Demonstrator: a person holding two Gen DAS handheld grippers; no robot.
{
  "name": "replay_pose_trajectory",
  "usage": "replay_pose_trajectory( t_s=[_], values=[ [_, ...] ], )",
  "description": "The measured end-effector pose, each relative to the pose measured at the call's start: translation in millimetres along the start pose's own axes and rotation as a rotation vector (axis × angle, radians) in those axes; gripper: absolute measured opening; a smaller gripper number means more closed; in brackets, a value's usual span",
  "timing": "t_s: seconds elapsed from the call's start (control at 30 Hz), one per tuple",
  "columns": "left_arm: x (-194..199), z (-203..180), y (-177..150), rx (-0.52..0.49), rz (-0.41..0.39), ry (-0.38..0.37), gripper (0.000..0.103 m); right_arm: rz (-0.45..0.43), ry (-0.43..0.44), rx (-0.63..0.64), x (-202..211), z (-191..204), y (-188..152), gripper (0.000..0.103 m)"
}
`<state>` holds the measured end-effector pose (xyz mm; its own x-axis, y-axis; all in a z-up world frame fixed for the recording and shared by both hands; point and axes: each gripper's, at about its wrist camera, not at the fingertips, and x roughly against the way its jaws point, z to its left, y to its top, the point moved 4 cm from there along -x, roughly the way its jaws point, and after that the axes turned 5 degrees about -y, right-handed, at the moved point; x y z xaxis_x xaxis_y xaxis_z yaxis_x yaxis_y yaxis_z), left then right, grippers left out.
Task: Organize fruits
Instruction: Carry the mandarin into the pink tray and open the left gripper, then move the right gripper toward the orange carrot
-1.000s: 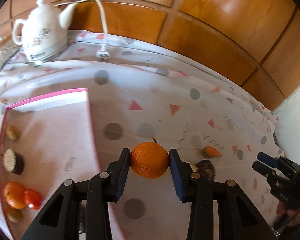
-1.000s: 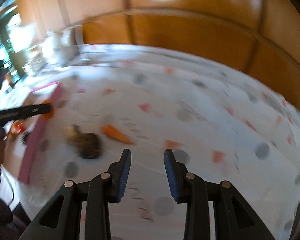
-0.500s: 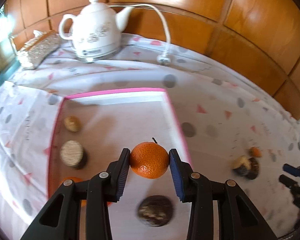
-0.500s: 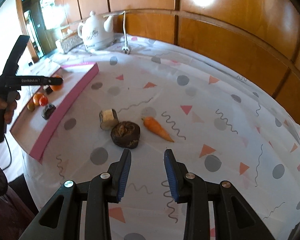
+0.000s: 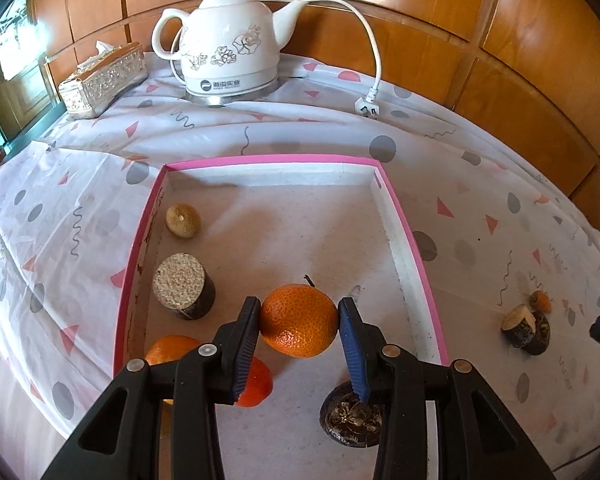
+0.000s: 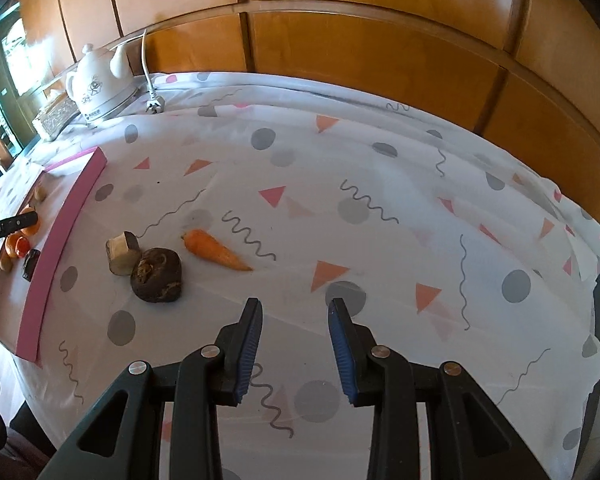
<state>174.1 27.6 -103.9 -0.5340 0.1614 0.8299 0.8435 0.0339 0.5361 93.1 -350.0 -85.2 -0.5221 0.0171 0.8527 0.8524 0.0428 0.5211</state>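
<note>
Left gripper (image 5: pixel 299 326) clamps round orange mandarin (image 5: pixel 298 321) above pink-rimmed shallow cardboard tray (image 5: pixel 416 256); right gripper (image 6: pixel 295 346) hangs empty, jaws apart, over patterned white tablecloth (image 6: pixel 380 184) near orange carrot (image 6: pixel 214 250).

Home setting, looks like a dining or living room. Walls are glossy orange-brown wood panelling (image 6: pixel 340 52) right behind the bench. Bench (image 6: pixel 380 208) is covered with a white plastic cloth printed with grey dots, pink and orange triangles and squiggles, creased and draped over the edges. At the far left corner sits a white ceramic electric kettle (image 5: pixel 230 40) with floral print on a metal base, its white cord and plug (image 5: pixel 367 108) lying loose on the cloth. Beside it is an ornate silver tissue box (image 5: pixel 102 78) with a tissue sticking out. Window or glass door at far left, daylight coming in.
</note>
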Motion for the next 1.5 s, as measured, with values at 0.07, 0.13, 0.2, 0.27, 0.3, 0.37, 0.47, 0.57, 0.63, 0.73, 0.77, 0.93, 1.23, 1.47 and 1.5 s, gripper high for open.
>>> replay_pose_trajectory(
  t_s=[0.07, 0.13, 0.2, 0.27, 0.3, 0.37, 0.47, 0.57, 0.63, 0.73, 0.77, 0.93, 1.23, 1.47, 1.5],
  values=[
    [-3.1, 1.5, -1.7, 0.000, 0.004, 0.011, 0.041, -0.003, 0.002, 0.004, 0.6, 1.9, 0.6, 0.034],
    [-3.5, 3.4, -5.0, 0.007, 0.007, 0.018, 0.041, -0.010, 0.006, 0.009, 1.3, 2.9, 1.8, 0.034],
    [-0.1, 4.1, -7.7, 0.005, -0.008, 0.030, 0.049, -0.015, 0.012, 0.014, 3.2, 4.3, 1.5, 0.034],
    [7.7, 2.0, -9.5, -0.007, -0.036, 0.036, 0.051, -0.015, 0.012, 0.016, 2.6, 5.3, 1.7, 0.034],
    [11.3, 0.7, -10.2, -0.011, -0.045, 0.037, 0.051, -0.014, 0.013, 0.015, 2.1, 5.1, 1.7, 0.034],
    [20.9, -2.7, -11.8, -0.019, -0.068, 0.036, 0.051, -0.016, 0.012, 0.017, 2.4, 5.1, 1.7, 0.034],
    [36.2, -8.3, -14.8, -0.029, -0.103, 0.034, 0.055, -0.032, 0.021, 0.025, 3.9, 7.2, 2.8, 0.034],
    [48.9, -12.4, -20.6, -0.028, -0.125, 0.020, 0.058, -0.053, 0.027, 0.046, 7.5, 12.4, 3.7, 0.034],
    [55.6, -13.3, -25.5, -0.032, -0.133, 0.018, 0.059, -0.069, 0.036, 0.067, 10.4, 18.8, 4.2, 0.034],
    [62.3, -11.4, -32.1, -0.035, -0.138, 0.021, 0.059, -0.089, 0.052, 0.103, 13.9, 30.6, 4.2, 0.034],
    [64.7, -9.6, -34.9, -0.033, -0.138, 0.022, 0.060, -0.095, 0.055, 0.116, 15.4, 34.9, 3.4, 0.034],
    [78.4, 0.4, -43.0, -0.013, -0.156, 0.036, 0.060, -0.112, 0.061, 0.199, 18.6, 57.3, -1.7, 0.034],
    [94.8, 16.3, -56.4, 0.005, -0.173, 0.066, 0.065, -0.105, 0.054, 0.273, 16.2, 78.3, -10.3, 0.034],
    [98.9, 19.8, -62.0, -0.001, -0.188, 0.077, 0.066, -0.108, 0.025, 0.280, 20.0, 84.4, -8.5, 0.034],
    [99.9, 20.3, -62.6, -0.002, -0.191, 0.077, 0.067, -0.110, 0.017, 0.281, 20.8, 86.2, -8.1, 0.034]
  ],
)
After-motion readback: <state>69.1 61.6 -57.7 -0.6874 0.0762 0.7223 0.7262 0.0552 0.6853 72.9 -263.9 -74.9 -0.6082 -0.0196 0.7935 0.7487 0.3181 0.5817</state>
